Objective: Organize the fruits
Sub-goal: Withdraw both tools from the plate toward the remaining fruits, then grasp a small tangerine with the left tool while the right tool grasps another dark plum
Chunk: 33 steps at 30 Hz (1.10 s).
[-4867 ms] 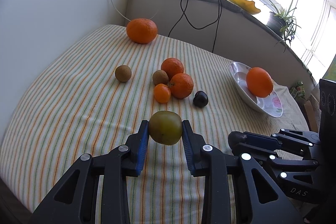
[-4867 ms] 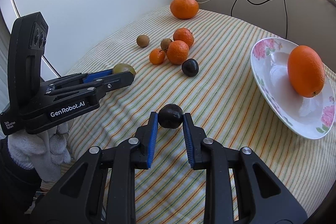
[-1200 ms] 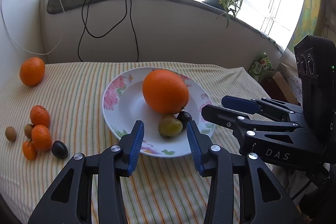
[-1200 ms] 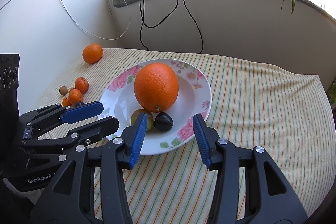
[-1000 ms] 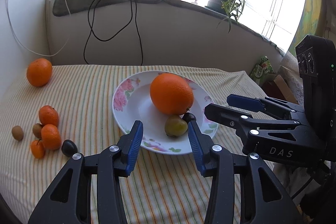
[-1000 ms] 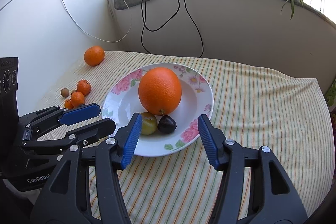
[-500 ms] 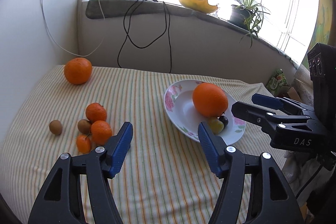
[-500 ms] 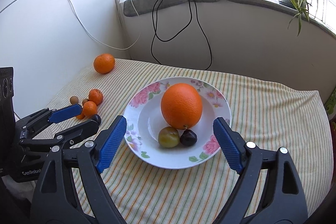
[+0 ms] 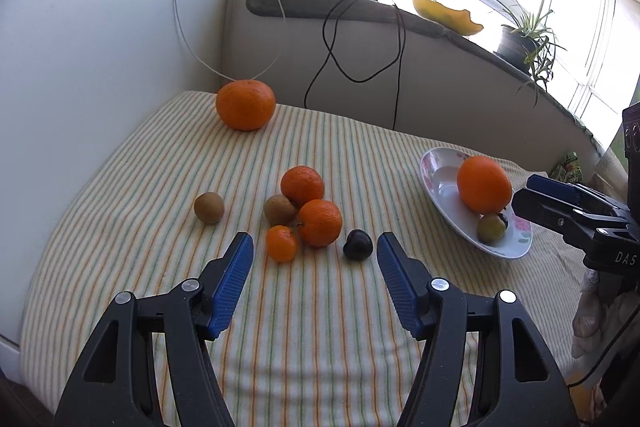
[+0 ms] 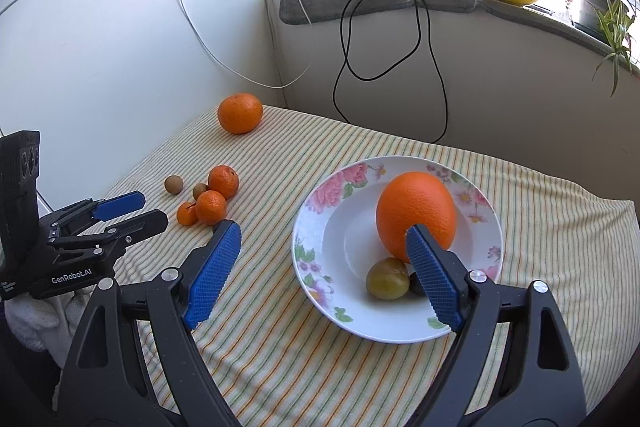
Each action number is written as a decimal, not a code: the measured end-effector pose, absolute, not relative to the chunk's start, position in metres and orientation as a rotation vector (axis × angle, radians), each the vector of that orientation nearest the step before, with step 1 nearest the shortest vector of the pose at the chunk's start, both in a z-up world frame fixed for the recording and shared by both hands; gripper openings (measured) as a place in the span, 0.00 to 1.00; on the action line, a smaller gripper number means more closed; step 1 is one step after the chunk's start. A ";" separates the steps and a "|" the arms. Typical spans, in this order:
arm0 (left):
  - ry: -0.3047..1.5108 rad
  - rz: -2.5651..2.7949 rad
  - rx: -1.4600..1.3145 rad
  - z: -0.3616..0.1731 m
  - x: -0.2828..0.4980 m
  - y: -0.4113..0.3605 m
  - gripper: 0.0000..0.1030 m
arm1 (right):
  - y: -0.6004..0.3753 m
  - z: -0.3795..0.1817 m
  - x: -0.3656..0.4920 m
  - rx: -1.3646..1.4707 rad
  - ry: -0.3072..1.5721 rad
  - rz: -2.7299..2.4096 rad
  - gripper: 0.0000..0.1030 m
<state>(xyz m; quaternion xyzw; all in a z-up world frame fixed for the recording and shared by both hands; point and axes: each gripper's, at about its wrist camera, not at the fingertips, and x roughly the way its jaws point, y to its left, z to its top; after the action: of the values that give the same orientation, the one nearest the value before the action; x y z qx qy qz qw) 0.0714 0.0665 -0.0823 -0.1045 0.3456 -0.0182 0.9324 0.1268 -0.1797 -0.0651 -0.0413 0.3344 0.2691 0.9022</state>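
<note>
Both tools are wide and empty. Your left tool faces the dark plum near the tangerines; close on the plum alone, then carry it to the plate.

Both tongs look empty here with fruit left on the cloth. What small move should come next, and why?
Probably ease the left tongs forward and down over the dark plum. They are open and empty, and the plum lies just ahead, apart from the orange cluster. The floral plate already holds a large orange, a green plum and a dark fruit.
</note>
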 end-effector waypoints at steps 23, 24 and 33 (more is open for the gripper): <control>0.755 -0.055 -0.270 -0.107 0.080 0.094 0.44 | -0.105 -0.093 0.127 -0.179 0.771 0.723 0.71; 0.757 -0.058 -0.269 -0.108 0.082 0.094 0.43 | -0.102 -0.095 0.127 -0.182 0.778 0.729 0.69; 0.775 -0.075 -0.262 -0.113 0.093 0.093 0.40 | -0.080 -0.114 0.137 -0.197 0.846 0.759 0.56</control>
<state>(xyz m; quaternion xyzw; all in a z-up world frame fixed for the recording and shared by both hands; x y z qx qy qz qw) 0.0932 0.0927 -0.1126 -0.1274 0.3768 -0.0364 0.9168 0.1374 -0.0795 -0.1139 -0.0932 0.3998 0.3586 0.8384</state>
